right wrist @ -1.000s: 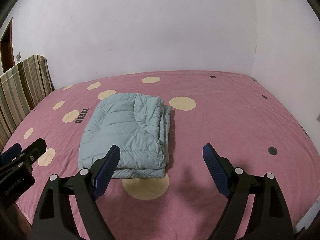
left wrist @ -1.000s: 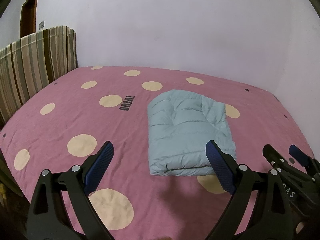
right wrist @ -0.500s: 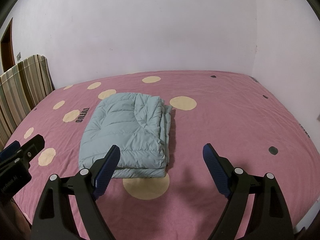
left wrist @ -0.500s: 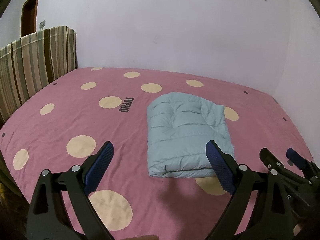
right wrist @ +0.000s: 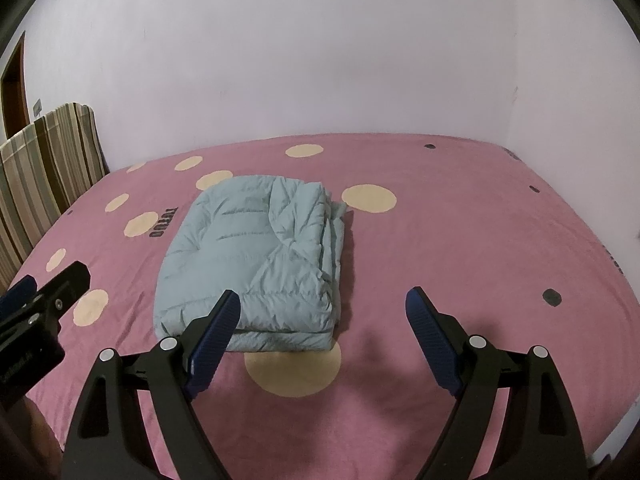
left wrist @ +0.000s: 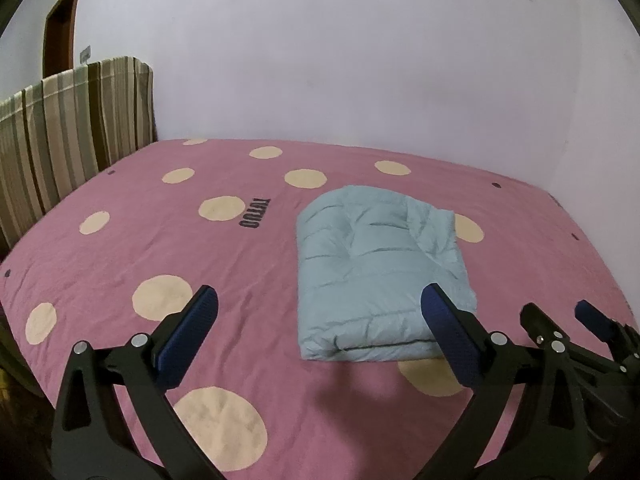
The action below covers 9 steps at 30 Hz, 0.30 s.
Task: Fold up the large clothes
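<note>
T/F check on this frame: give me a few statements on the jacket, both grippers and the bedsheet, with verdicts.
1. The light blue quilted puffer jacket lies folded into a compact rectangle. True.
2. The left gripper is clamped on the jacket. False: it is open, holds nothing and is short of the jacket.
3. The right gripper is open and holds nothing. True.
4. The pink bedsheet with cream dots is plain grey. False: it is pink with cream circles.
5. A striped headboard cover stands at the bed's left edge. True.
</note>
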{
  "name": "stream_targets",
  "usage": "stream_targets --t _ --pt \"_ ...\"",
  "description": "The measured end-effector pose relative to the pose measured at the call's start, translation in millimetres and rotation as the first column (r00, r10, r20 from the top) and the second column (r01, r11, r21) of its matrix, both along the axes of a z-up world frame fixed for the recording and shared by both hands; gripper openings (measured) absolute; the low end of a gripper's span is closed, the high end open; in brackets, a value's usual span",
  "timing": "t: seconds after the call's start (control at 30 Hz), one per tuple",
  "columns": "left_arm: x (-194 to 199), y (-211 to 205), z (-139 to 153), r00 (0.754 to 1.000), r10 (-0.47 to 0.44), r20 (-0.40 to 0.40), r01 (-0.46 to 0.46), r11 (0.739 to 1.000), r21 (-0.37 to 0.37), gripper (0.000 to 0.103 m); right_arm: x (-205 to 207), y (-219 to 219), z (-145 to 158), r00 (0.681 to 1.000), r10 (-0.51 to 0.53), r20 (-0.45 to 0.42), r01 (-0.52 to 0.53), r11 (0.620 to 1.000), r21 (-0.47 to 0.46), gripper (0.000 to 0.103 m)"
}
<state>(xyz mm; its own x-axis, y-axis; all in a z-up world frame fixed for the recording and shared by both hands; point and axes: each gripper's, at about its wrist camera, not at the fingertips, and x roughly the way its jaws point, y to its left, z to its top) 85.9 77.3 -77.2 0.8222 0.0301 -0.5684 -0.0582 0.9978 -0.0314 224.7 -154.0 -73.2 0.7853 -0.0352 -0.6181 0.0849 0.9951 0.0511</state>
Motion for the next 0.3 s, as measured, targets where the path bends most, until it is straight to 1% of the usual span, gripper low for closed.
stream_targets --t 0.1,0.17,0.23,0.3 --pt "8 2 -6 1.000 -0.005 -0.017 0.005 1.000 0.000 0.101 4 -4 -4 1.000 0.002 -0.007 -0.002 1.000 0.006 0.083" --pt "19 8 -15 0.999 0.012 -0.049 -0.012 1.000 0.002 0.101 9 -10 -8 1.000 -0.005 -0.011 0.005 1.000 0.007 0.083" --pt "31 18 -24 0.997 0.028 -0.079 -0.028 1.000 -0.011 0.101 14 -18 -12 1.000 -0.016 -0.015 0.017 1.000 0.008 0.083" --pt "48 39 -37 0.993 0.066 -0.103 -0.070 0.997 -0.039 0.101 22 -35 -18 0.999 -0.050 -0.021 0.050 0.999 0.003 0.083"
